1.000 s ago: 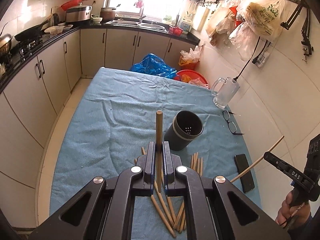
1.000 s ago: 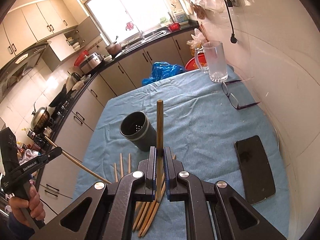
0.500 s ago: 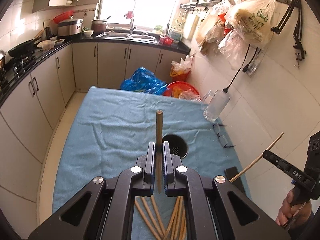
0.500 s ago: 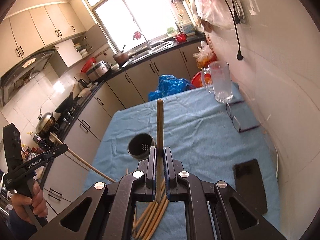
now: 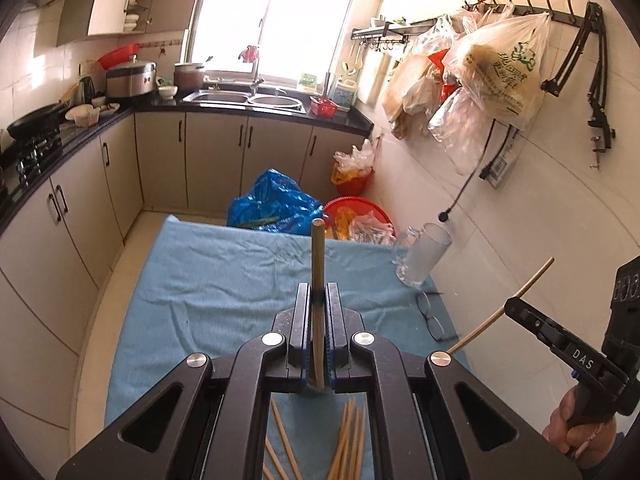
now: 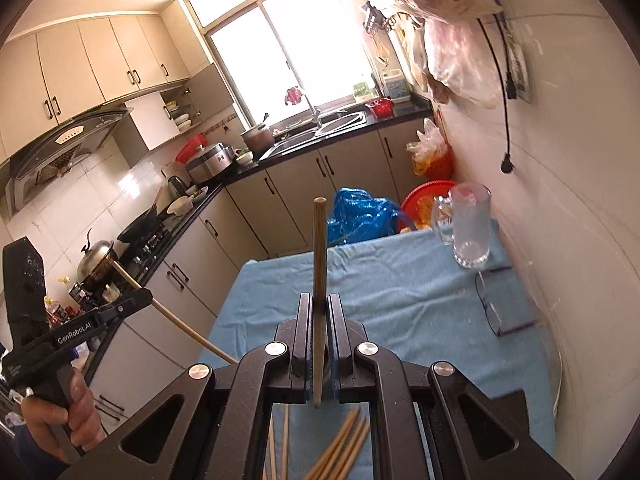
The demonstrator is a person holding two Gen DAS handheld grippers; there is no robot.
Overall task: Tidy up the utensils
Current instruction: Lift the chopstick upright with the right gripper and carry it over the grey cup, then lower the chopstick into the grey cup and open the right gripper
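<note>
Your desk (image 5: pixel 208 288), under its blue cloth, carries a glass mug (image 5: pixel 424 258), a pair of glasses (image 5: pixel 430 318) and loose chopsticks (image 5: pixel 348 440) at its near edge. The holder they likely belong in is not visible. Your left tongs (image 5: pixel 318 320) are clamped on one chopstick (image 5: pixel 318 264) held upright; your right tongs (image 6: pixel 319 320) are clamped on another chopstick (image 6: pixel 319 264). You seem to be mid-carry. Next, find the holder, bring each tip over its mouth, then release.
</note>
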